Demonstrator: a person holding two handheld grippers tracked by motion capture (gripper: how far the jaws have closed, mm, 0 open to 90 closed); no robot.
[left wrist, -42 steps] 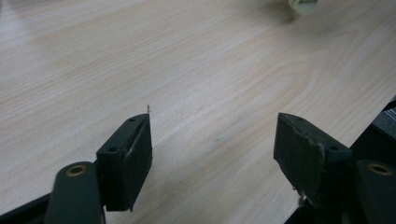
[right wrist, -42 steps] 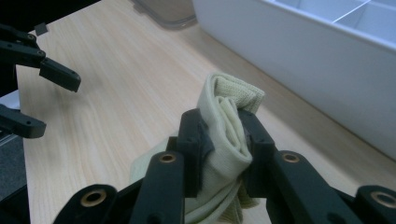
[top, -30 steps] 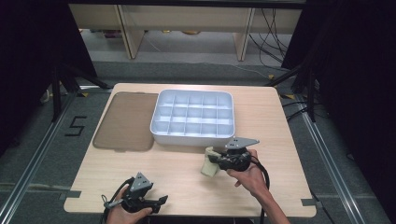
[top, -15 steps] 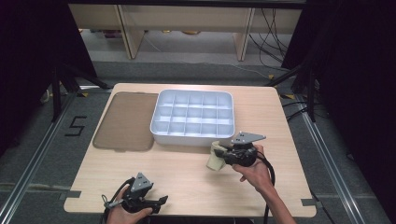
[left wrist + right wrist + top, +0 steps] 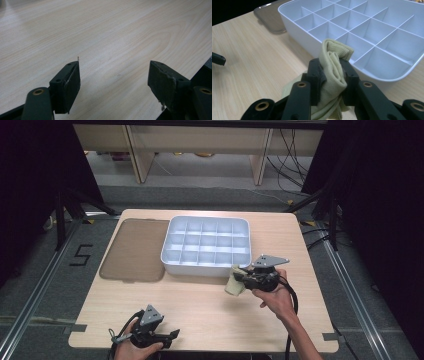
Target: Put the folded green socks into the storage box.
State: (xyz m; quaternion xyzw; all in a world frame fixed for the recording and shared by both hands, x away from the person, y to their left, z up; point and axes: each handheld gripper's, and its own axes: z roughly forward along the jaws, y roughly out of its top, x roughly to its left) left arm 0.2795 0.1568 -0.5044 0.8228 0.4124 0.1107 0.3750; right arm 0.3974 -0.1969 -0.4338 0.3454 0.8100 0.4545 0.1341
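Note:
A pale yellow-green folded cloth (image 5: 333, 65) is pinched between the jaws of my right gripper (image 5: 332, 72), which is shut on it. In the high view that right gripper (image 5: 239, 279) holds the cloth (image 5: 233, 285) just off the table, close to the front edge of the white divided tray (image 5: 165, 260). The tray's near wall (image 5: 307, 42) stands right behind the cloth in the right gripper view, its compartments bare. My left gripper (image 5: 170, 335) rests near the table's front left edge, and its jaws stand open over bare wood (image 5: 113, 75).
A brown translucent lid (image 5: 132, 250) lies flat on the table left of the tray, also seen as the lid (image 5: 269, 17) in the right gripper view. Light wood tabletop (image 5: 200, 305) stretches between the two hands. Dark floor and cables surround the table.
My right gripper has moved up and toward the tray's front right part with the cloth still held. The left gripper has stayed where it was.

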